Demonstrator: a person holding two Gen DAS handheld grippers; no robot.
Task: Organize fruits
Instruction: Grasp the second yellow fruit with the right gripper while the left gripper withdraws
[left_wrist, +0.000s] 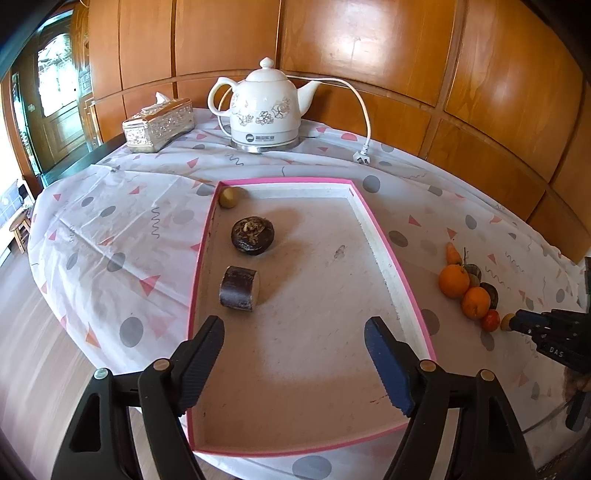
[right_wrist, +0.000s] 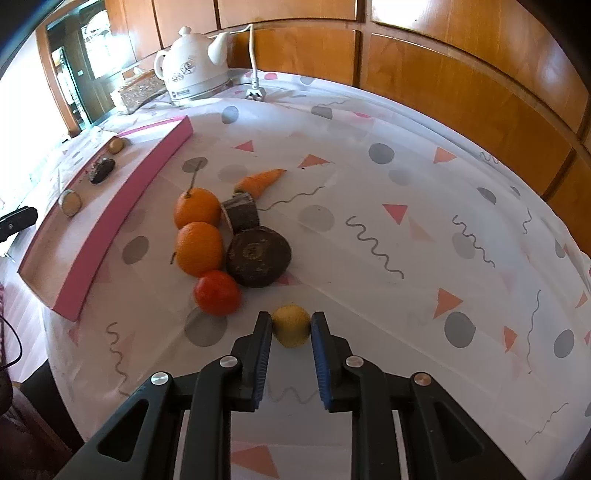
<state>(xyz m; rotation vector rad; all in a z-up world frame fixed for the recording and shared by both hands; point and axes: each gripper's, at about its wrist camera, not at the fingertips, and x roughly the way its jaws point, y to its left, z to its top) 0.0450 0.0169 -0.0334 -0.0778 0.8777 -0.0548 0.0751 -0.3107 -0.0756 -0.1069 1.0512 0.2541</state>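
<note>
While kettle (left_wrist: 264, 110) logo stays unreadable, right gripper (left_wrist: 532, 325) reads "DAS".

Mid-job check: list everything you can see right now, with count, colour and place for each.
tray: 1, pink-rimmed, table centre
tray items: 3, yellowish ball, dark disc, dark cylinder, along its left side
oranges: 2, orange, cloth right of tray
red fruit: 1, beside oranges
carrot: 1, orange, behind pile
dark pieces: 2, brown, in pile
yellow fruit: 1, in right jaws
kettle: 1, white, rear
tissue box: 1, silver, rear left
left gripper: open, empty
right gripper: shut on yellow fruit
</note>
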